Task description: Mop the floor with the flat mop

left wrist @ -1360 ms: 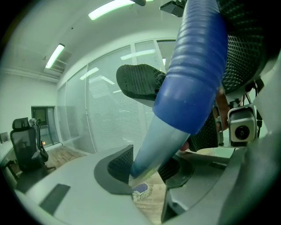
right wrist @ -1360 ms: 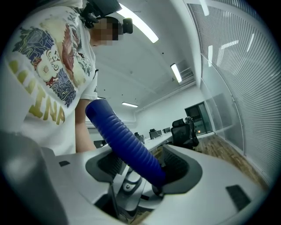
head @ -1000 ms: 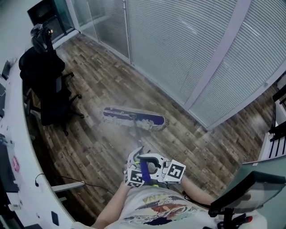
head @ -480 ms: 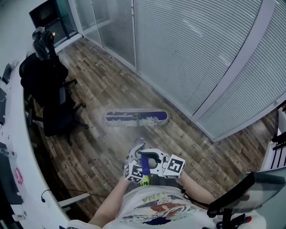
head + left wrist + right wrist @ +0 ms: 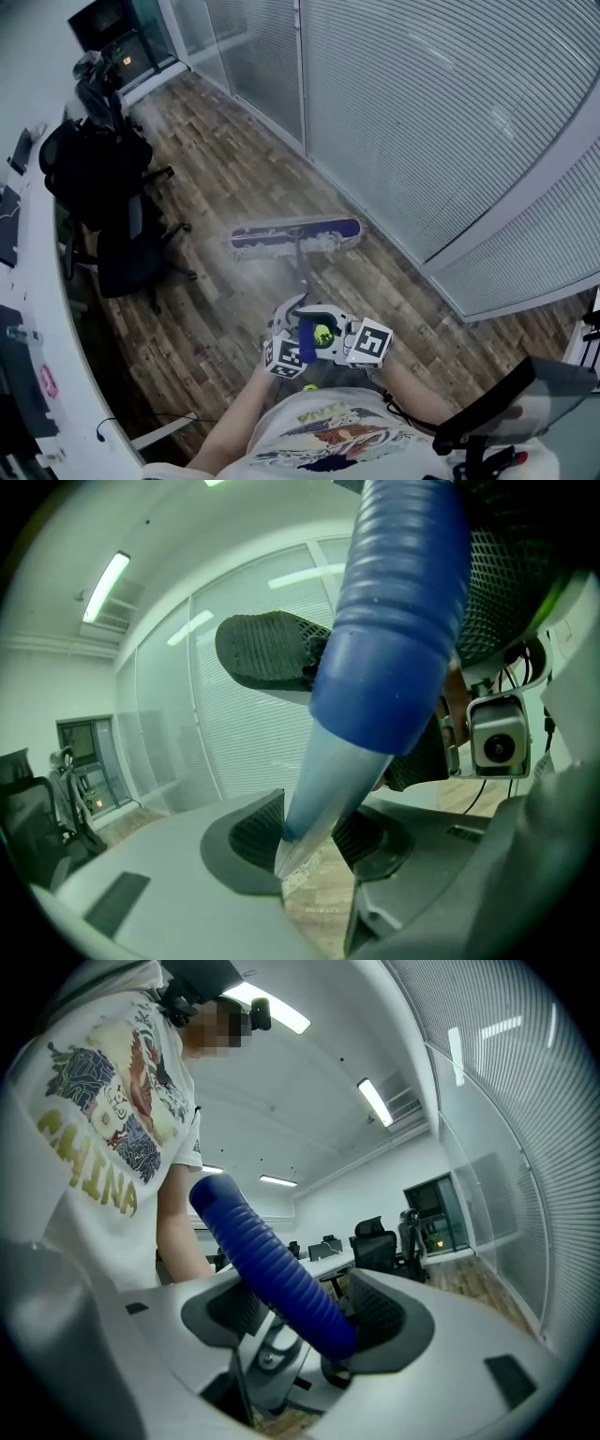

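Observation:
The flat mop's purple head (image 5: 295, 234) with white fringe lies flat on the wood floor (image 5: 216, 309), close to the glass wall. Its silver pole (image 5: 302, 277) runs back to the blue ribbed handle (image 5: 307, 345) in front of the person's chest. My left gripper (image 5: 292, 337) and right gripper (image 5: 330, 336) are both shut on that handle from opposite sides. In the left gripper view the blue handle (image 5: 394, 621) tapers to the pole between the pads of the left gripper (image 5: 314, 841). In the right gripper view the handle (image 5: 272, 1260) crosses the pads of the right gripper (image 5: 305, 1316).
Black office chairs (image 5: 112, 197) stand left of the mop beside a long white desk (image 5: 33, 309). A glass partition with blinds (image 5: 422, 112) runs along the right of the floor. Another chair back (image 5: 511, 403) sits at lower right. A cable (image 5: 141, 433) lies by the desk.
The mop head has slid along the floor toward the glass wall and turned almost level in the picture. Both grippers moved with the handle and kept their hold.

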A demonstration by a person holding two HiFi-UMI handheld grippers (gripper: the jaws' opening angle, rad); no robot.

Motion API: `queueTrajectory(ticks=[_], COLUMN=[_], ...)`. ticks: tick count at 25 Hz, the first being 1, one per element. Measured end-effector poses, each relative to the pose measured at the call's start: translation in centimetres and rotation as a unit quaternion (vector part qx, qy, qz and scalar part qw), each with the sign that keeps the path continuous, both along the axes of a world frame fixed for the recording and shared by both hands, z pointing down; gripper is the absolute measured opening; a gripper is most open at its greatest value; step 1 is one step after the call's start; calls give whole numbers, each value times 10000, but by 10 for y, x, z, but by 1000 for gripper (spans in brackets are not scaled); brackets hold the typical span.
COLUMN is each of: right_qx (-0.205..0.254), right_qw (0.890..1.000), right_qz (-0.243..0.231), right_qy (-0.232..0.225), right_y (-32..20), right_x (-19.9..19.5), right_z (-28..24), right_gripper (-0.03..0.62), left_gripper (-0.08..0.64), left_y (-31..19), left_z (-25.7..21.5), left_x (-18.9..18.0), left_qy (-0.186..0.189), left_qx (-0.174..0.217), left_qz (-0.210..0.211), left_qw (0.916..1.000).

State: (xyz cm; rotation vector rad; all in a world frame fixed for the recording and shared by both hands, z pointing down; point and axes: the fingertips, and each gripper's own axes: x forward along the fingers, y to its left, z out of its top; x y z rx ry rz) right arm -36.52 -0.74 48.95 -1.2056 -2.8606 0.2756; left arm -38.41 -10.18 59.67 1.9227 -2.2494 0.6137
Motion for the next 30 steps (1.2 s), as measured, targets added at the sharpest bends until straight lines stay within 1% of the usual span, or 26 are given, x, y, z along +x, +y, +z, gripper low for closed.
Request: queueTrajectory(ticks=[4,6,10,12,15,19,22,24,26,30], right_qx=[17,21,-194,-239,-272,-321,-295,-256,-185,-28], right_qw=[9997,9996,9996,9996,9994,9992,9991,9990,9991,9989], right_qz=[-131,-198,-198,-158,-76,-11,21,11,-80,-161], right_qy=[-186,-217,-8,66,175,244,314,354,384,445], right_y=[-64,-93,-143,-164,-182,-186,-175,-160,-139,-106], right_x=[-64,-90,-136,-156,-174,-179,-173,-164,-152,-113], right_z=[-5,-8,-8,-5,1,11,14,13,12,15], right_gripper=[279,279,282,285,288,288,288,288,288,288], left_gripper=[118,118,118,118,118,118,120,120,120,118], left_y=[-62,-91,-137,-156,-172,-175,-163,-147,-123,-86], left_z=[-3,-5,-7,-4,3,7,14,14,15,21], left_x=[-67,-94,-144,-163,-181,-188,-182,-174,-163,-124], left_qy=[-142,-131,-61,-180,-327,-124,-139,-118,-56,99], left_qx=[-166,-211,-250,-375,-525,-372,-405,-398,-388,-371], left_qz=[-22,-51,-152,-86,6,-228,-219,-249,-402,-573], left_qw=[9998,9997,9996,9991,9981,9990,9988,9988,9984,9976])
